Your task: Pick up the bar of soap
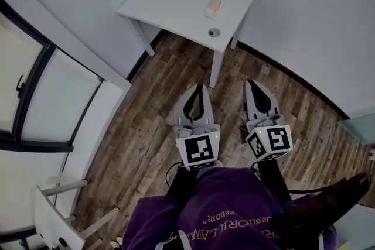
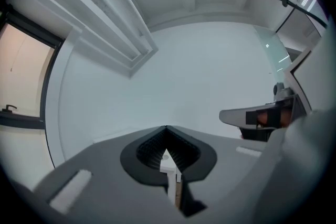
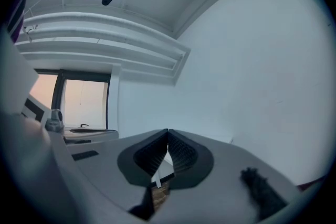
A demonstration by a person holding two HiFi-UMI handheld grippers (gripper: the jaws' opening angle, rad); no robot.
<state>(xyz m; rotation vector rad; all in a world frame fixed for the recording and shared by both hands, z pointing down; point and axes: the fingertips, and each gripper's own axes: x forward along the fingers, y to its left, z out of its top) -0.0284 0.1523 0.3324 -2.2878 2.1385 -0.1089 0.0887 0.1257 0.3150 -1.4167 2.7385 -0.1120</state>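
The pale beige bar of soap (image 1: 213, 7) lies on a small white table (image 1: 170, 0) by the wall, far ahead in the head view. Both grippers hang over the wood floor, well short of the table. My left gripper (image 1: 199, 86) points toward the table with its jaws closed tip to tip and nothing between them. My right gripper (image 1: 248, 82) is beside it, likewise shut and empty. In the left gripper view the left gripper (image 2: 166, 128) faces a bare white wall. The right gripper (image 3: 168, 131) also faces wall and a window. The soap shows in neither gripper view.
A small round grey object (image 1: 214, 33) sits near the table's front edge. The table's legs (image 1: 216, 69) stand ahead of the grippers. A window (image 1: 35, 96) runs along the left, a white chair (image 1: 55, 222) stands at lower left, and a pale glass surface (image 1: 360, 127) is at the right.
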